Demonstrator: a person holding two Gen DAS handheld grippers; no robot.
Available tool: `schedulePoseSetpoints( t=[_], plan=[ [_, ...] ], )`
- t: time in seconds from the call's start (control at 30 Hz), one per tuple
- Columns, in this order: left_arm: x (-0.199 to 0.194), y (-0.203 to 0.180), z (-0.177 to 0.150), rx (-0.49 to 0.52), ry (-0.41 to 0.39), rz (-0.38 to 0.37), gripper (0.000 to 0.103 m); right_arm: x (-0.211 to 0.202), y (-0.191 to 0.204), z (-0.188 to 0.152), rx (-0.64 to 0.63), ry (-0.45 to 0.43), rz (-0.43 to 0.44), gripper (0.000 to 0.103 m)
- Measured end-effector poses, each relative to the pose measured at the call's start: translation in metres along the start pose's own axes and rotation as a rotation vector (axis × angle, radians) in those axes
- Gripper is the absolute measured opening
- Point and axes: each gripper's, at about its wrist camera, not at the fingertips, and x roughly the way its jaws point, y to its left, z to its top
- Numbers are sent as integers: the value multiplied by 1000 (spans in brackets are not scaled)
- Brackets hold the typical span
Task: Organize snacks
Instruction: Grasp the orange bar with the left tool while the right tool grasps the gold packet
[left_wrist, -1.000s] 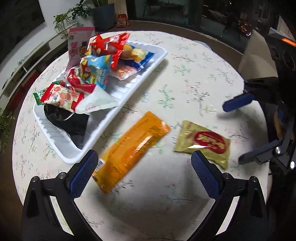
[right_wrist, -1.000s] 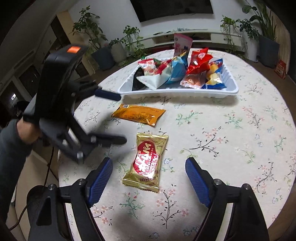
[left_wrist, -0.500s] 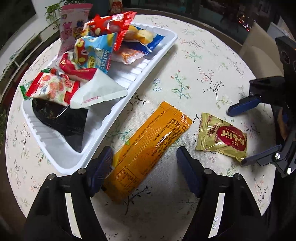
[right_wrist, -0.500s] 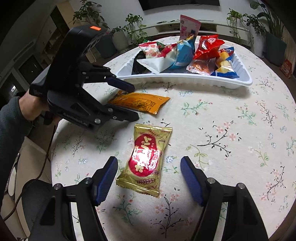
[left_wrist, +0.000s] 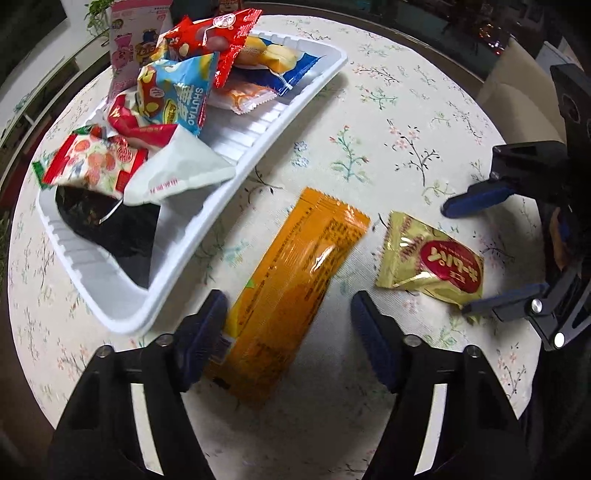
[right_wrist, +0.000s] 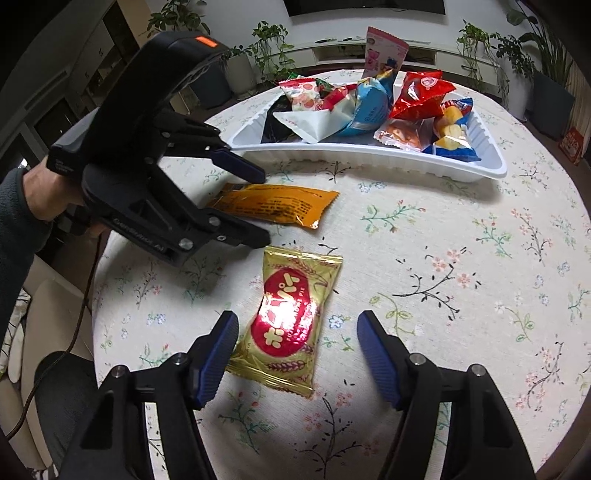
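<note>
A long orange snack packet (left_wrist: 291, 291) lies flat on the flowered tablecloth; my left gripper (left_wrist: 290, 314) is open with its fingers on either side of the packet's near end. A gold packet with a red oval label (right_wrist: 291, 317) lies nearby; my right gripper (right_wrist: 297, 332) is open and straddles its near end. The gold packet also shows in the left wrist view (left_wrist: 432, 262), and the orange one in the right wrist view (right_wrist: 277, 206). A white tray (left_wrist: 258, 147) holds several snack bags. The left gripper (right_wrist: 258, 206) shows in the right wrist view, the right gripper (left_wrist: 465, 258) in the left one.
The round table's edge runs close behind both grippers. Potted plants (right_wrist: 269, 40) and a low shelf stand beyond the table. A pink bag (right_wrist: 384, 51) stands upright at the tray's far side. A small red box (right_wrist: 570, 146) stands off the table's far right edge.
Both grippers moved forward and down over their packets. The left fingers narrowed around the orange packet; the right fingers now flank the gold packet.
</note>
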Motion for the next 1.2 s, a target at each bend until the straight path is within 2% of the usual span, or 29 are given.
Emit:
schedulePoseSetpoints(
  t=[0.1,0.2,0.43,0.5,0.53,0.57,0.93,1.2],
  plan=[
    [-5,-8,-8,-32,-1,0,50,-2,-1,-2,-2,4,-15,70],
    [-8,-16,-14,-91,-6,-3,49,-4,-2,-1,-1,2,-25,70],
    [-11,-34,-26,-247,-65,63,49,-9,5,3,-45,-1,-78,70],
    [-11,-37,-27,-267,-74,88,46,-8,9,4,-68,3,-96,68],
    [-12,-38,-28,-278,-78,94,39,-6,11,4,-78,9,-102,67],
    [-13,-37,-29,-288,-80,103,37,-5,11,5,-82,14,-104,67],
    [-20,-39,-42,-352,-117,138,37,15,19,12,-106,58,-135,64],
    [-13,-44,-39,-378,-135,168,39,25,23,18,-126,77,-177,65]
  ],
)
